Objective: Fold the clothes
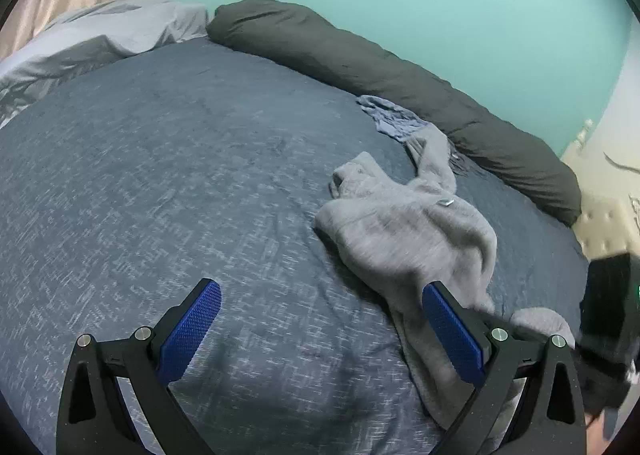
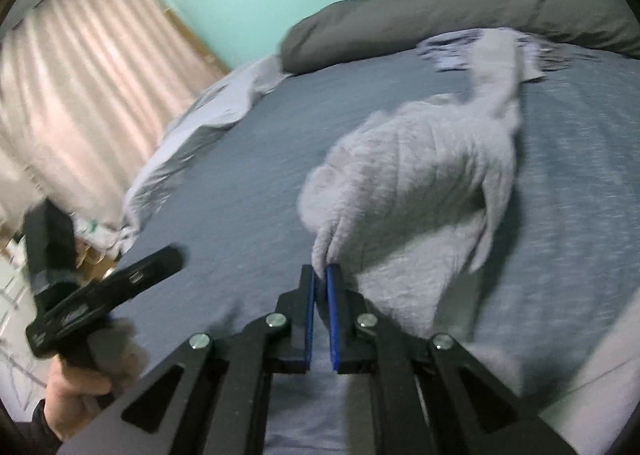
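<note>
While pinched between the blue pads of the right gripper (image 2: 321,275), lies crumpled and half lifted on the bed (image 1: 160,159): a grey sweatshirt (image 1: 404,231), body bunched in a heap, one sleeve trailing toward the dark bolster (image 1: 360,55) by the wall, another part hanging down past the near edge. Shows no flat panel, no crease line, no stacked layers, so reads as unfolded and mid-handling. Hovers wide open and empty just left of the cloth: left gripper (image 1: 320,327). Sits rumpled under the far sleeve: a second bluish garment (image 1: 394,119), also unfolded. Leaves, by judgement, spreading the sweatshirt flat, folding sleeves and body, then the bluish piece.
</note>
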### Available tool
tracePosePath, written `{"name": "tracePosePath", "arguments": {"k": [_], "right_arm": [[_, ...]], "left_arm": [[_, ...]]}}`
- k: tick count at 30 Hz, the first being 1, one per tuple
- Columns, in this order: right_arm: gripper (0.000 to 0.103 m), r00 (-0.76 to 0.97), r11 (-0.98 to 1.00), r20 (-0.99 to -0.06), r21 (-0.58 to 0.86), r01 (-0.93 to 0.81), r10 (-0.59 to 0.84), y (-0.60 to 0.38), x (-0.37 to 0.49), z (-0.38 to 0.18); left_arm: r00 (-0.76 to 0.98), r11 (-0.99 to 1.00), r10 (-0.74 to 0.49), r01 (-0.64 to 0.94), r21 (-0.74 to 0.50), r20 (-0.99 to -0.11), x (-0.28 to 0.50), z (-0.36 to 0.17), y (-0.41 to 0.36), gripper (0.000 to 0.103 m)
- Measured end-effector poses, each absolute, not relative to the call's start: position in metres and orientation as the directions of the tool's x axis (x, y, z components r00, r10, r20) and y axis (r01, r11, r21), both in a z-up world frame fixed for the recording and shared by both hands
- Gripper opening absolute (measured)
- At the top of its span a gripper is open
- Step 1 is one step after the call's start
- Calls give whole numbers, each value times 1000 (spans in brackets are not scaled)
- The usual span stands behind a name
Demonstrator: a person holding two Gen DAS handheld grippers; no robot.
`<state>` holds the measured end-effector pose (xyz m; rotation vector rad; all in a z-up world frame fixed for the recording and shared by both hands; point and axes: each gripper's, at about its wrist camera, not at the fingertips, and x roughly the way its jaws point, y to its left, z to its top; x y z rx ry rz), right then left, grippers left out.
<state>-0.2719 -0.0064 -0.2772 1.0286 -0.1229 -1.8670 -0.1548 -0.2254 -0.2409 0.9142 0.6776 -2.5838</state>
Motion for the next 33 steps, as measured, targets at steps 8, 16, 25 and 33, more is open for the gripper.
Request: {"name": "tracePosePath", "arguments": {"k": [8, 16, 25, 33], "right_arm": [[5, -76, -460, -645, 451, 765, -760, -33, -218, -297], [9, -45, -486, -694, 456, 746, -719, -25, -194, -316], [50, -321, -659, -637, 406, 633, -701, 52, -197, -283], [58, -486, -752, -575, 469, 463, -658, 124, -219, -298]], "left_arm": [[-745, -800, -167, 486, -353, -645, -126, -240, -253, 103], [-753, -817, -126, 448, -362, -646, -117, -245, -252, 103], [-766, -836, -60, 388, -387, -639, -132, -249, -231, 103], [-739, -856, -45, 376, -356, -672, -154, -259, -205, 103]]}}
